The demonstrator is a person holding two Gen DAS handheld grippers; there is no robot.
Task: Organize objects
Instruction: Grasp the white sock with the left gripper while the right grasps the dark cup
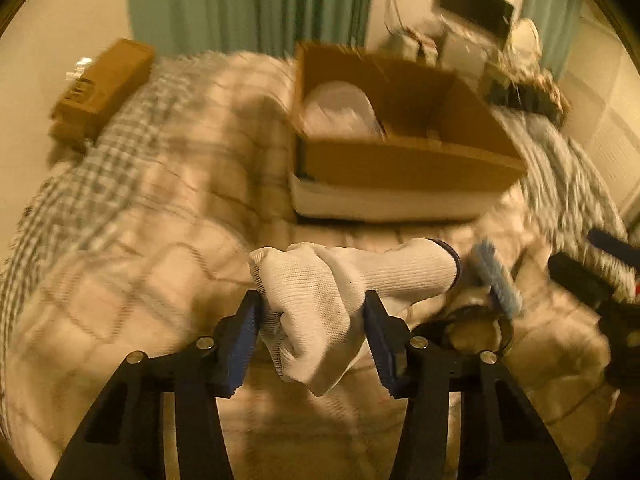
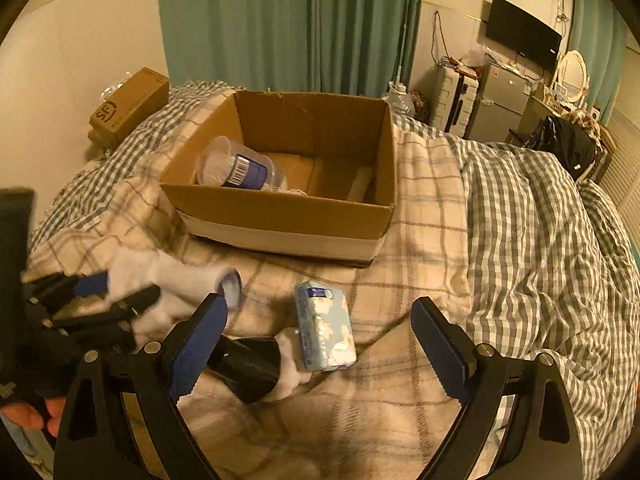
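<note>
My left gripper [image 1: 312, 320] is shut on a white knit glove [image 1: 336, 292] and holds it above the bed, in front of the open cardboard box [image 1: 400, 160]. In the right wrist view the glove [image 2: 176, 280] and left gripper [image 2: 112, 296] show blurred at the left. My right gripper [image 2: 320, 332] is open and empty above a light blue tissue pack [image 2: 326, 328] and a black cup-like object [image 2: 248, 368] lying on the blanket. The box [image 2: 280, 212] holds a clear plastic jar [image 2: 240, 168] with a blue label and a pale roll [image 2: 360, 184].
A plaid blanket [image 2: 440, 240] covers the bed. A small brown parcel [image 2: 128, 108] sits at the bed's far left by the wall. Green curtains [image 2: 288, 20] hang behind. A fridge [image 2: 500, 100], a TV and clutter stand at the far right.
</note>
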